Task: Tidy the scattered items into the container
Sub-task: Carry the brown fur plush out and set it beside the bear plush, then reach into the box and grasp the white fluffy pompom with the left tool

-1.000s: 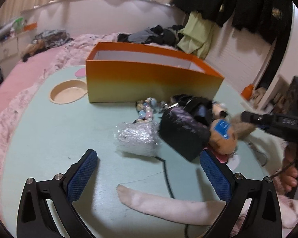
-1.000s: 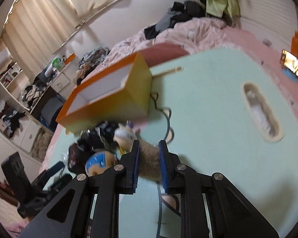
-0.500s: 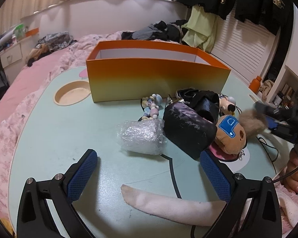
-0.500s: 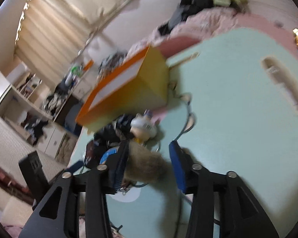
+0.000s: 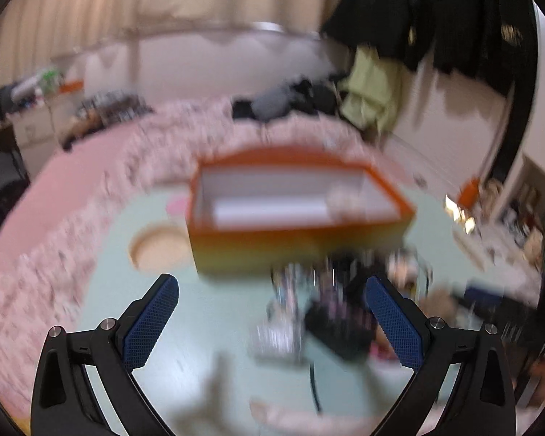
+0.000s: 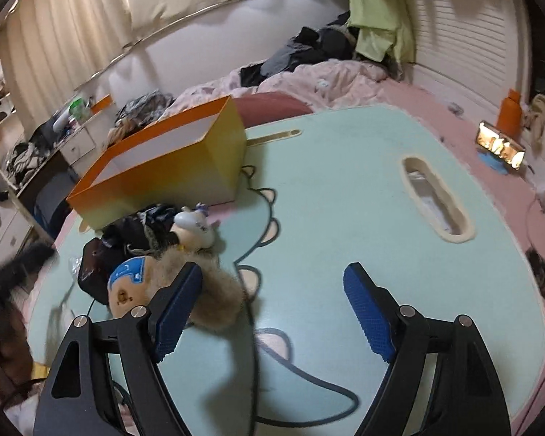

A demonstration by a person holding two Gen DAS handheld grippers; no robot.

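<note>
The right gripper (image 6: 272, 290) is opening, its jaws already wide and nothing pressed between them. A tan plush toy (image 6: 203, 290) lies on the mint table (image 6: 345, 189) against the outer side of the left finger (image 6: 176, 309), its furry tail reaching just past the fingertip toward the gap. Its long axis runs from the blue-patched head, outside the left finger, across to the tail. Beyond that fingertip sits a heap of dark things (image 6: 127, 239) with a small white figure (image 6: 194, 223). Further ahead stands the orange box (image 6: 163, 167), open on top, its long side slanting away to the left.

The left gripper (image 5: 269, 290) hangs wide and empty above the table. In its blurred view the box (image 5: 298, 232) lies ahead of the fingertips, long side crosswise.
</note>
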